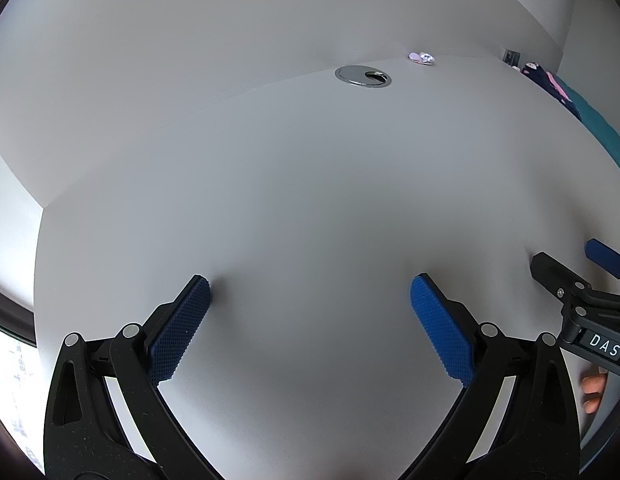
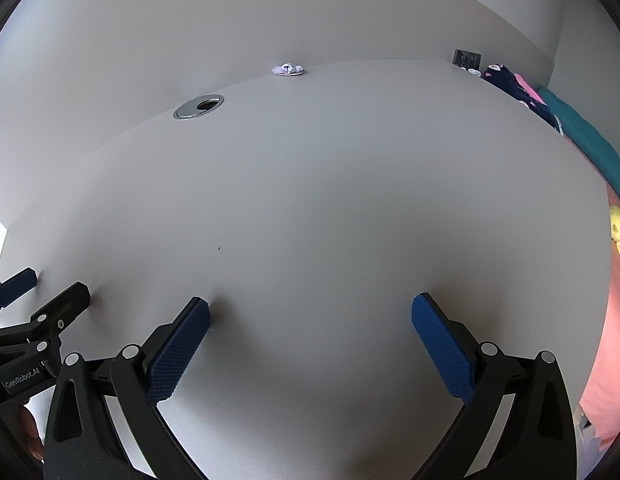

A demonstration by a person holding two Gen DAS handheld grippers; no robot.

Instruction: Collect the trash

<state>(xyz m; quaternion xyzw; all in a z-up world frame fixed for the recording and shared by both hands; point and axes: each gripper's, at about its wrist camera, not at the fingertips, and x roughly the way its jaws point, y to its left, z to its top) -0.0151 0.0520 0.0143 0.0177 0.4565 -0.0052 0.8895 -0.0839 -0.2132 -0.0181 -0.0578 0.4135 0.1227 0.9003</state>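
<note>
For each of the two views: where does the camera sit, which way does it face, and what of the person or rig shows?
Left wrist: on the left gripper, facing forward across the grey desk; right gripper and fingertips at right edge.
Right wrist: on the right gripper, same heading; left gripper at left edge.
Shared: cable grommet, small crumpled scrap at the far edge.

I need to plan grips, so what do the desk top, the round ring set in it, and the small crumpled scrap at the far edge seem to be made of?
Desk top: probably matte laminate; even grey, no grain or glare.
Ring: seemingly brushed metal or metallised plastic; silvery sheen around a dark opening.
Scrap: likely crinkled foil or plastic wrapper; pale lilac with shiny creases, too small to be sure.
</note>
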